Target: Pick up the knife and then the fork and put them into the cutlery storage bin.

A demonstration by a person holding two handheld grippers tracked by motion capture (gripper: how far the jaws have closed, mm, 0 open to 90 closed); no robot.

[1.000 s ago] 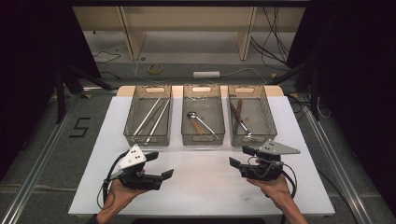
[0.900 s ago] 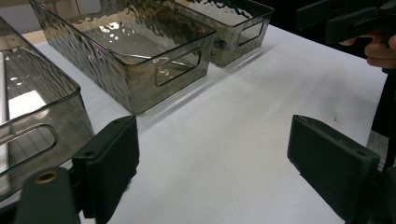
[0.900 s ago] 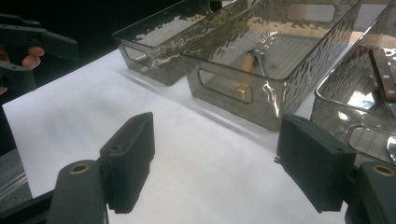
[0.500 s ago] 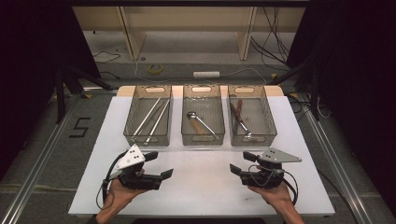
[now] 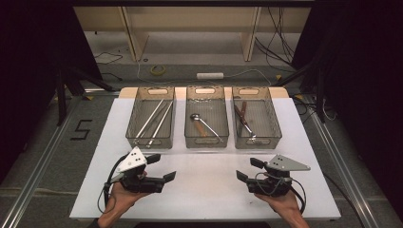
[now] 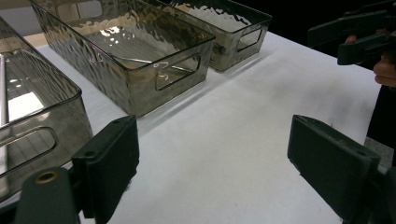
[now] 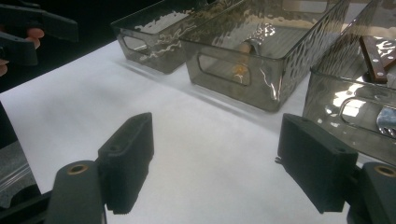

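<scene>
Left gripper (image 5: 162, 167) and right gripper (image 5: 248, 169) hover gaping, empty, near the worktop's front edge; a low reach could shunt the right bin (image 5: 256, 141).

Beyond my white table (image 5: 304, 142), at 12 o'clock, a pale wooden frame (image 5: 132, 31) stands on the grey floor. In front of it lie a yellow ring of tape (image 5: 158, 70) at 11 o'clock and a white power strip (image 5: 210, 75) just right of it. Black cables (image 5: 275, 28) hang at 1 o'clock. At 9 o'clock a black 5 (image 5: 81, 129) marks the floor, beside a metal rail (image 5: 38, 175); 1 more rail (image 5: 337, 166) runs at 3 o'clock.
</scene>
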